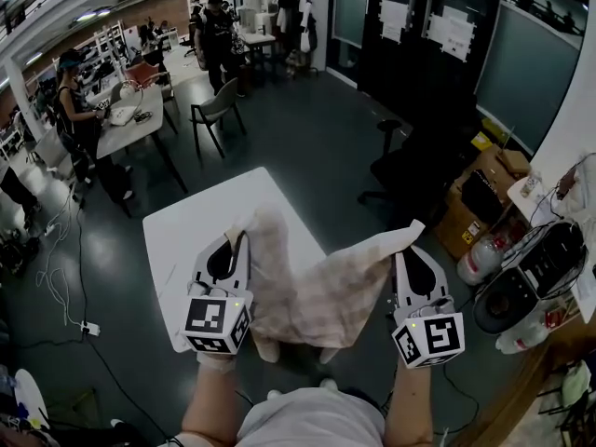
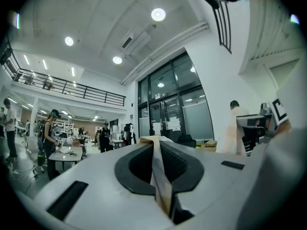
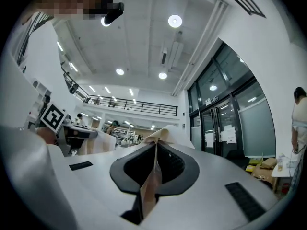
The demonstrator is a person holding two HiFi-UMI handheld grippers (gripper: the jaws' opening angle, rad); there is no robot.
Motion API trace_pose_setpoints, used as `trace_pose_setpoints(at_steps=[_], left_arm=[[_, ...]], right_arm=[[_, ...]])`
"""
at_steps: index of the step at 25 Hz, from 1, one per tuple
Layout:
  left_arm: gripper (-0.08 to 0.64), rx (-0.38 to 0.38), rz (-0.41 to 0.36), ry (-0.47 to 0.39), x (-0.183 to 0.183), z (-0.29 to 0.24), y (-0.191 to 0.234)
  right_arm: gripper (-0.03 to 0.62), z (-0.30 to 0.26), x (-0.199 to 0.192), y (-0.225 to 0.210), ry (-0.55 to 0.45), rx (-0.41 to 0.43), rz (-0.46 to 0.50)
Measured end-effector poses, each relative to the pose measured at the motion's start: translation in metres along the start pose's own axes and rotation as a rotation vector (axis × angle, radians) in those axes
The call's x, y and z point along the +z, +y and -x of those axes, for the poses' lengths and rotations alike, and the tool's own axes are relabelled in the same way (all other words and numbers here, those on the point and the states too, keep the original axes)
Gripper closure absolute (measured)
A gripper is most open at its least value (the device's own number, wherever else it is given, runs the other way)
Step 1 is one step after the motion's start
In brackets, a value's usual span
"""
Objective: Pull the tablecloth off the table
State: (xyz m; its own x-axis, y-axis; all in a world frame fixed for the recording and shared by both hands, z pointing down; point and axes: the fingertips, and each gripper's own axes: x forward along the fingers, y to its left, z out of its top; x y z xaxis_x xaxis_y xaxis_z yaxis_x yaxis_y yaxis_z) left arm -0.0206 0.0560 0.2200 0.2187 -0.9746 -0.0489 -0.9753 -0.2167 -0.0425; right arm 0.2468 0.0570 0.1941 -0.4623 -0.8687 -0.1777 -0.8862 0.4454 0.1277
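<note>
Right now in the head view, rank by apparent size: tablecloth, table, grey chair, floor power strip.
1. tablecloth and table: too close to rank; the held-up cloth is nearer the camera and hides part of the table.
2. grey chair.
3. power strip.

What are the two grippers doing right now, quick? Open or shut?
Left gripper: closed, pinching an edge of the tablecloth.
Right gripper: closed, pinching the tablecloth too.
</note>
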Motion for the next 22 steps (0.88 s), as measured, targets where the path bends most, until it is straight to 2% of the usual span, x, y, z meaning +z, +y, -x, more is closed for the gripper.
trace_pose_setpoints(at_steps=[9,22], left_arm=[[0.541,0.015,-0.017,0.01,-0.001,0.003,-0.001],[0.541,0.051,-0.03,0.021,-0.003,0.013,-0.003]], right_arm=[[0.56,0.003,-0.003,-0.019,0.008,-0.037,-0.003],[0.56,0.009,-0.006,-0.019,-0.014,-0.032,-0.022]])
